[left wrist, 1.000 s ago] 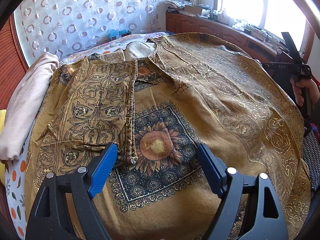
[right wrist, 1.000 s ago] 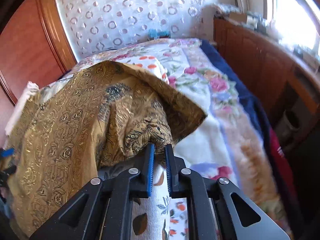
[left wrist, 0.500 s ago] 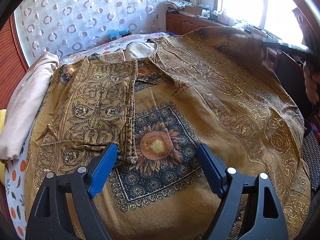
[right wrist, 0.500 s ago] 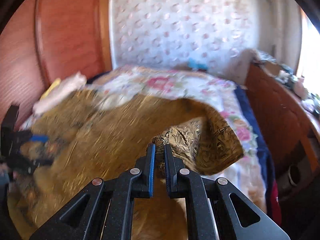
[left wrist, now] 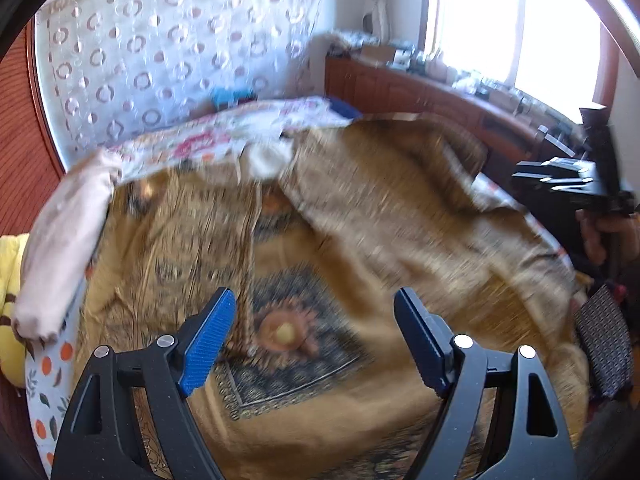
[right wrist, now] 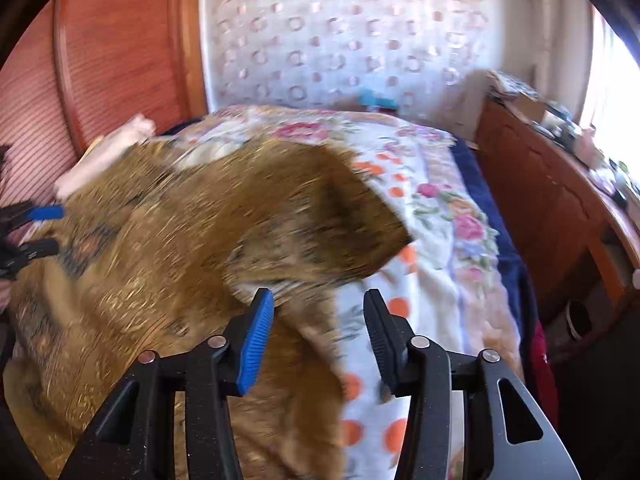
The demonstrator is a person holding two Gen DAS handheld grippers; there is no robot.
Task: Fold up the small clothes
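Note:
A brown-gold patterned garment (left wrist: 360,248) with a sunflower square at its middle lies spread over the bed. Its right side (right wrist: 280,216) is folded inward across the body. My left gripper (left wrist: 316,320) hangs open above the sunflower, touching nothing. My right gripper (right wrist: 320,312) is opening its jaws; the garment's folded edge lies below and between them, and the pads do not press it. The right gripper (left wrist: 576,184) also shows at the right edge of the left wrist view, held by a hand.
A floral bedspread (right wrist: 440,208) covers the bed. Pale pink cloth (left wrist: 64,240) lies at the left edge beside a yellow item (left wrist: 10,280). A wooden cabinet (right wrist: 552,208) runs along the right; a wooden headboard (right wrist: 120,60) and dotted curtain (left wrist: 180,60) stand behind.
My right gripper carried the garment's right side inward over the body, then its jaws parted and let the cloth go. My left gripper rose a little, still open.

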